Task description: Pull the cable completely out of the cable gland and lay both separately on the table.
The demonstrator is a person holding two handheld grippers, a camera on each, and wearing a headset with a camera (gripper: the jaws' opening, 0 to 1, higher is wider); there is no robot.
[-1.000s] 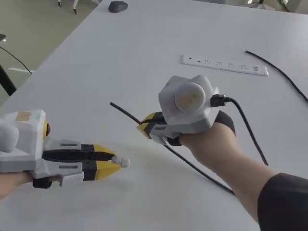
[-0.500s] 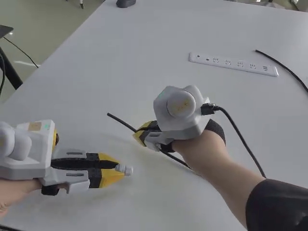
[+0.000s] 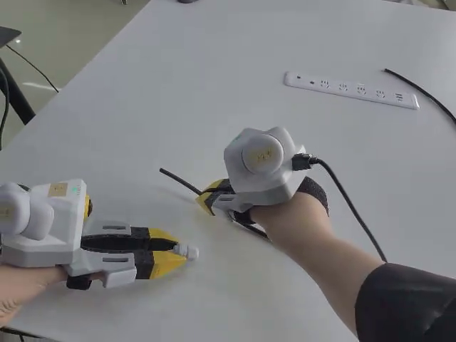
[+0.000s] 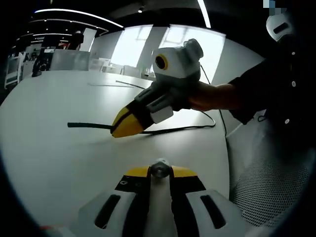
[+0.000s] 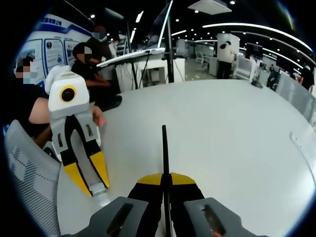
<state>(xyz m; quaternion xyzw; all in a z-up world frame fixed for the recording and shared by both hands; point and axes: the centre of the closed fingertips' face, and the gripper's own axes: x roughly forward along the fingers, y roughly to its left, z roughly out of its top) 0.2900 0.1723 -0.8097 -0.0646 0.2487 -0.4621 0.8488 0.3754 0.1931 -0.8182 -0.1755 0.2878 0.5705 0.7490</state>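
At the lower left of the head view the left tool (image 3: 171,251) is pinching the small pale cable gland (image 3: 187,251) at the very ends of its jaws, so that the gland is sticking out in front, low over the table (image 3: 214,85); whether it is touching the surface cannot be told; in the left gripper view the gland (image 4: 160,169) is sitting at the bottom centre between the closed yellow tips. Just beyond, near the middle of the head view, the right tool (image 3: 205,200) is clamping the black cable (image 3: 178,180), whose free end is running toward the upper left and lying on the table; in the right gripper view the cable (image 5: 164,148) is rising straight up from the closed jaws. Cable and gland are sitting apart, so the pulling-out is looking done and the two tools are probably holding low for setting down separately. A black lead (image 3: 349,206) is trailing from the right tool toward the lower right; farther up the white, bare, matt table a power strip (image 3: 350,90) is lying at the upper right, with a second black cable (image 3: 420,92) beyond it; a greenish floor (image 3: 64,43) is showing at the upper left; people (image 5: 101,81) are sitting behind under ceiling lights (image 5: 212,6).
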